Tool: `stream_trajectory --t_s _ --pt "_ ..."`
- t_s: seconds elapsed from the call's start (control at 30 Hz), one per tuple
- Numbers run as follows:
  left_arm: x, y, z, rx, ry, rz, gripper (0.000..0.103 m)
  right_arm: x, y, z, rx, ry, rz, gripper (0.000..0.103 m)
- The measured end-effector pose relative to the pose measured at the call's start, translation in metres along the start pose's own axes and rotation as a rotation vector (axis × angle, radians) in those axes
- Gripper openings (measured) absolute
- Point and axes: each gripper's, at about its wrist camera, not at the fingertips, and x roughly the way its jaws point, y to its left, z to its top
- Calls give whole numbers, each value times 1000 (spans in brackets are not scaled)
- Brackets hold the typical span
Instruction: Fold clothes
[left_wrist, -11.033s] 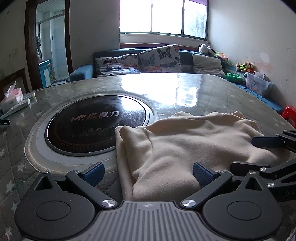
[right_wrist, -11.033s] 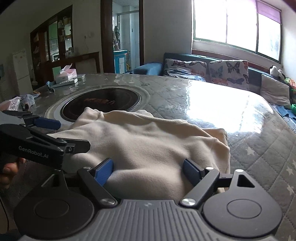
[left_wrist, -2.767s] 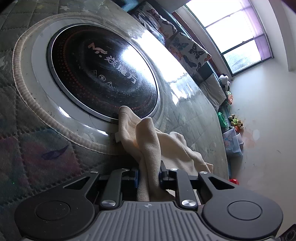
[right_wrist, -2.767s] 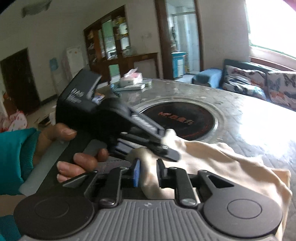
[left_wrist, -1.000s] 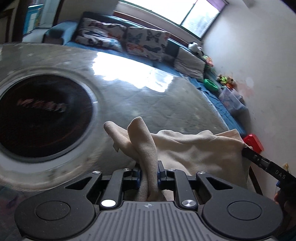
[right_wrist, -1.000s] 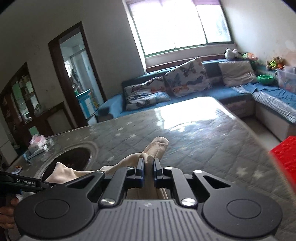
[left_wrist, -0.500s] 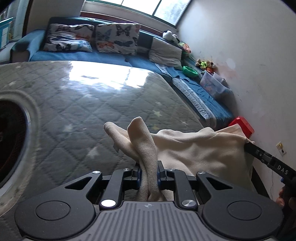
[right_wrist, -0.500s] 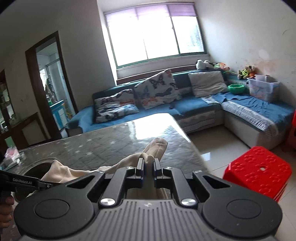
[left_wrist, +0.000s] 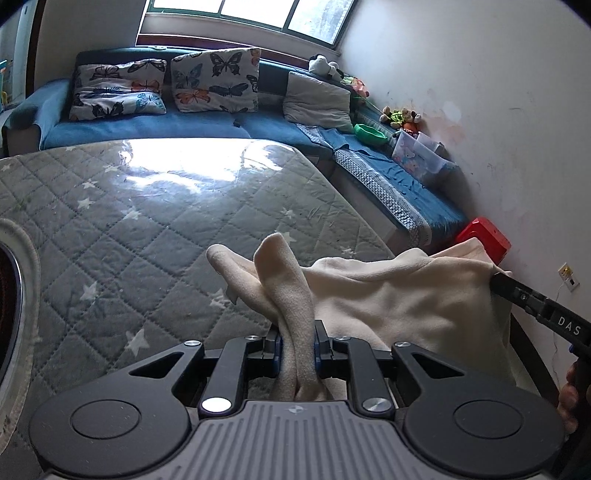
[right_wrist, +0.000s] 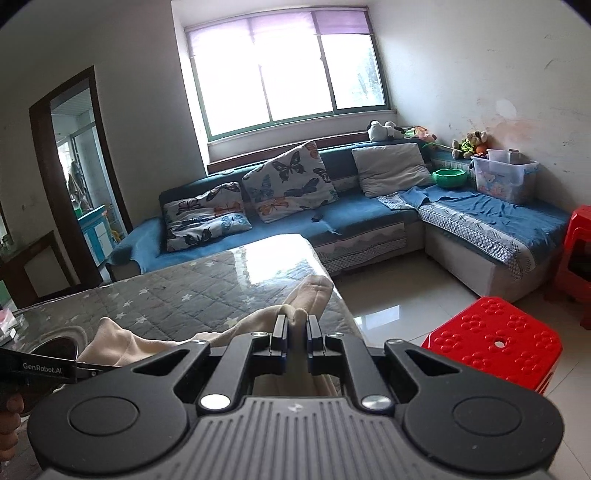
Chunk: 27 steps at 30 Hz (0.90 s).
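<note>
Both tools are pinching the cream-coloured fleece garment (left_wrist: 399, 295): the left tool (left_wrist: 295, 343) has its jaws pressed together on a bunched fold of cloth that sticks up past the tips, and the right tool (right_wrist: 294, 334) is clamped on a similar bunch at the other end. The garment hangs stretched between them, lifted above the grey quilted, star-patterned surface (left_wrist: 155, 221) under its glossy clear cover; I cannot tell whether the sagging middle touches it. Handling judgement: soft, light, fully limp, no stiffness to hold a shape, so it will droop and swing wherever it isn't supported. The fleece nap looks grippy rather than slick, so slip from the jaws seems unlikely (a thick wad in the jaws helps too). Not fragile. Best holds are edges or corners, taken as a gathered pinch of several layers, as now; a single-layer pinch would likely let it peel out under tension. Risk: uneven sag between the two holds gives a crooked fold line, so I'd keep the span taut and level before laying it down. The surface cover looks smooth, so the cloth may slide when dragged across it. The right hold sits near the surface's edge, with a red plastic stool (right_wrist: 495, 339) on the floor below.
</note>
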Motion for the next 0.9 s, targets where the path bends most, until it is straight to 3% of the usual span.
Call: stream_trajectory --t_s 0.33,0.9 --pt "13 -10 4 28 4 20 17 7 -6 4 -1 -2 -10 8" --pt "35 -3 -13 21 82 40 17 34 -17 -26 14 86 -40 8"
